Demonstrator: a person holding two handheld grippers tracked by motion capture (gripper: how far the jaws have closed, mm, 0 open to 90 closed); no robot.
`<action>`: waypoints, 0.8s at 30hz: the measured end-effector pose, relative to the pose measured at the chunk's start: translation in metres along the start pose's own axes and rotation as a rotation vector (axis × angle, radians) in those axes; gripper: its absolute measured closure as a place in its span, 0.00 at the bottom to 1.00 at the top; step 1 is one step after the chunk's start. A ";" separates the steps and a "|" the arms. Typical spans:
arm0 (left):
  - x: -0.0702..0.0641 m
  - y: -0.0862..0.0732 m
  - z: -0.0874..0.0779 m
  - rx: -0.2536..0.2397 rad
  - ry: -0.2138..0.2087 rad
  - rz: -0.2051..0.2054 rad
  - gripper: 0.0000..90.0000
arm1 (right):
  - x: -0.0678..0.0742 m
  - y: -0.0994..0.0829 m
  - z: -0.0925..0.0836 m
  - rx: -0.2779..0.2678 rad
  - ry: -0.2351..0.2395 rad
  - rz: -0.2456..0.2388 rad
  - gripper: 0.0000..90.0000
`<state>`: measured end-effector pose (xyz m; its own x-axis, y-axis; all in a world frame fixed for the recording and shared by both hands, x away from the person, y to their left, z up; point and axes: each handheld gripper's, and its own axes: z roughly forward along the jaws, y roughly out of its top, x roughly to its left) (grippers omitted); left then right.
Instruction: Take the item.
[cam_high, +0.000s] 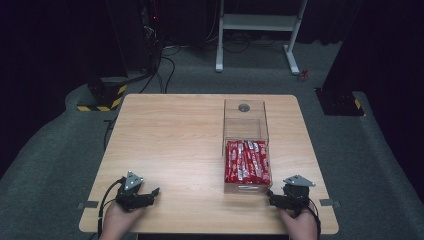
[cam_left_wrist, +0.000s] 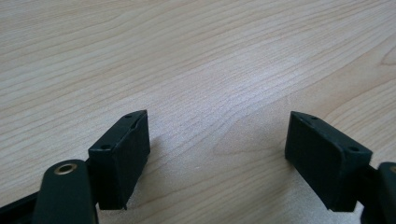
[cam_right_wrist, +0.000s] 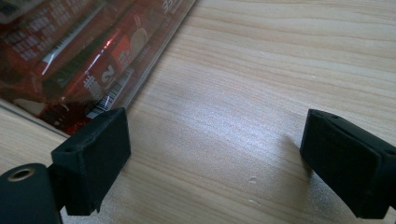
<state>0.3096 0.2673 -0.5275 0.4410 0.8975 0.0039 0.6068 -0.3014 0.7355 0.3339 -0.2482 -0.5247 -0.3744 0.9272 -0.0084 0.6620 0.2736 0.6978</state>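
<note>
Bare wooden table lies between and ahead of the left gripper fingers. Just beside the right gripper, off its left finger, the clear box of red packets blocks passage; bare wood lies between its fingers.

this looks like a lab or test room, not a home. a plain wooden table stands alone on grey carpet, ringed by dark curtains or panels. black and yellow hazard tape marks a stand base at the far left, with cables trailing over the floor behind it. a white metal frame stands at the back, and tape marks sit by the table's near corners.
</note>
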 end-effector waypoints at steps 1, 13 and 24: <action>0.000 0.000 0.000 0.003 0.001 -0.001 0.26 | 0.000 0.000 0.000 0.000 0.000 0.000 0.09; -0.005 0.006 -0.005 -0.002 -0.008 -0.009 0.29 | 0.000 0.000 0.000 0.000 0.002 0.000 0.09; -0.012 0.011 -0.009 -0.038 -0.033 -0.007 0.29 | 0.000 0.000 0.000 0.000 0.002 0.000 0.09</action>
<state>0.3051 0.2558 -0.5138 0.4588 0.8882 -0.0227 0.5843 -0.2824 0.7608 0.3339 -0.2483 -0.5247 -0.3754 0.9268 -0.0066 0.6619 0.2731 0.6981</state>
